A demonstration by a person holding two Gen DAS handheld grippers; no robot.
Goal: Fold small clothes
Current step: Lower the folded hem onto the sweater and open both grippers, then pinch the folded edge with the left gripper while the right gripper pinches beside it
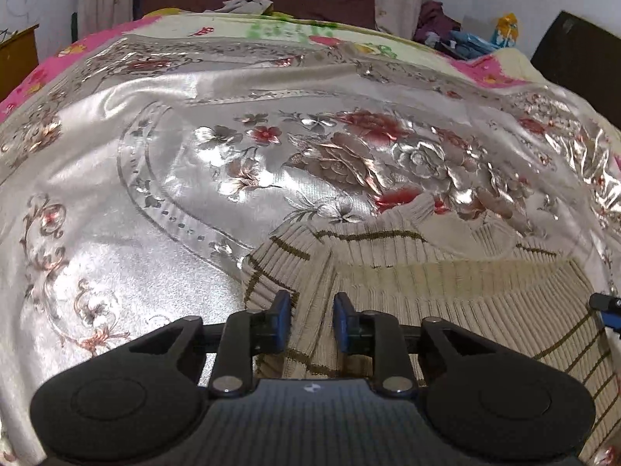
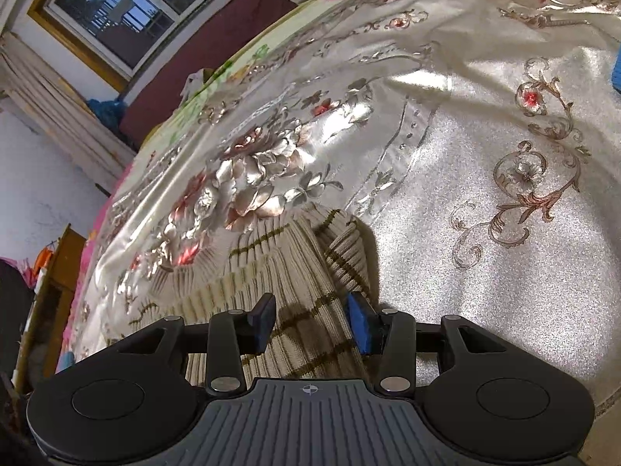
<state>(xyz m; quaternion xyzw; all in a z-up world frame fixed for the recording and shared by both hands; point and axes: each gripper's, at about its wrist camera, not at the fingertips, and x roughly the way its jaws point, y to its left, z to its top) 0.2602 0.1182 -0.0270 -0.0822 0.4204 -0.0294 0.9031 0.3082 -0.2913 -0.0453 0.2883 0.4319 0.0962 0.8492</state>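
While both tools' jaws stand apart, left tool [image 1: 311, 320] and right tool [image 2: 310, 320] straddle the striped sweater [image 1: 446, 272].

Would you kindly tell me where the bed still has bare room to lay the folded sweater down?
The silver bedspread lies bare left of the striped sweater, out to its pink edge, and beyond the collar over the rose pattern. It is crowded at the far right corner, with a clothes pile, and by the headboard, with a crumpled cloth.
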